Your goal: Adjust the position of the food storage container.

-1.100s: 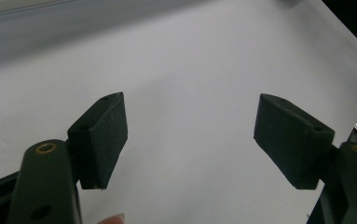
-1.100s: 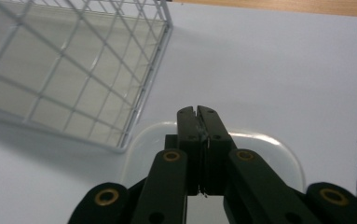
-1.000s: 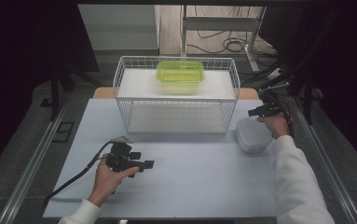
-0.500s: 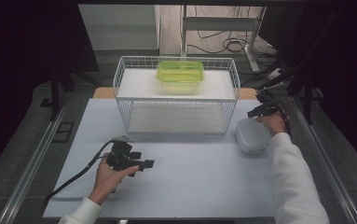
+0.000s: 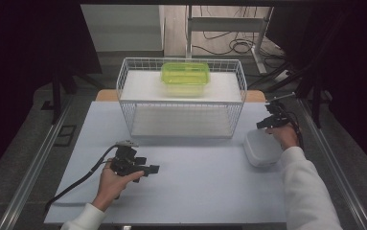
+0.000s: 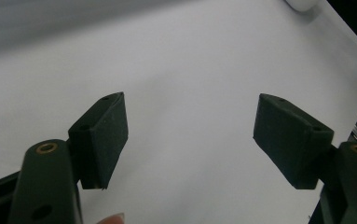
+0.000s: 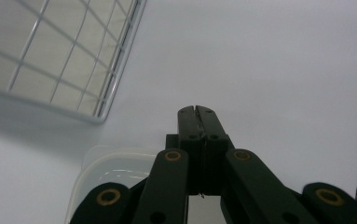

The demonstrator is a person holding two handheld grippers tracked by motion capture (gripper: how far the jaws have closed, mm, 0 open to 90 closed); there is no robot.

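Observation:
A clear white plastic container [image 5: 262,147] sits on the table at the right, close to the wire basket's right front corner. My right gripper [image 5: 262,124] hangs just above its far edge, shut and with nothing between the pads; in the right gripper view its closed jaws [image 7: 197,111] point past the container [image 7: 101,168] toward bare table. My left gripper [image 5: 151,168] rests low over the table's near left part, held in a hand, its jaws open and empty [image 6: 190,135]. A lime-green lidded box [image 5: 185,74] sits on the top shelf of the wire basket [image 5: 181,103].
The white wire basket [image 7: 64,56] stands at the table's far middle. A black cable [image 5: 75,184] trails from the left gripper toward the near left edge. The white tabletop [image 5: 205,182] lies between the two hands. Dark floor and metal rails flank the table.
My right hand has shifted slightly, the shut gripper drifting over the far edge of the white container. The left hand has stayed put.

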